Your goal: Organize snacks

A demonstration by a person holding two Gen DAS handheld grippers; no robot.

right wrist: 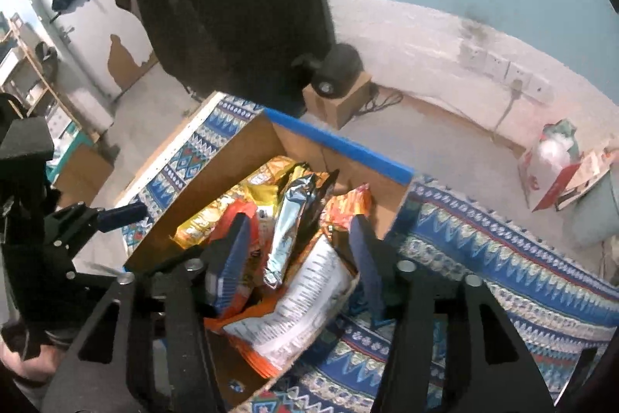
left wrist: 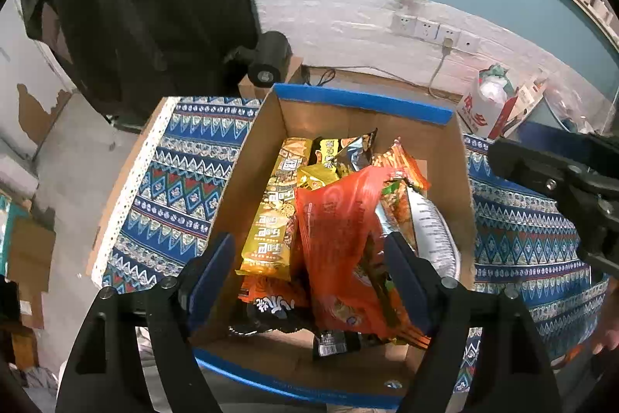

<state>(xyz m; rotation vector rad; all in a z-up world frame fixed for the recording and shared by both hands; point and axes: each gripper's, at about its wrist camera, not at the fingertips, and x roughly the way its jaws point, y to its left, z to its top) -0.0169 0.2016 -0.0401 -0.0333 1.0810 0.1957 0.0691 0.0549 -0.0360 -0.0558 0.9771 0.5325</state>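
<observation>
Cardboard box [left wrist: 251, 157] with blue rim holds the snack packets [left wrist: 271, 215]. Left gripper [left wrist: 309, 281] spread above box, orange packet [left wrist: 344, 239] loose between fingers. Right gripper [right wrist: 300, 250] spread over box's near corner, gripping nothing.

Snack packets [left wrist: 340, 219] — orange, yellow, silver — lie heaped inside the cardboard box [left wrist: 452, 188].
</observation>
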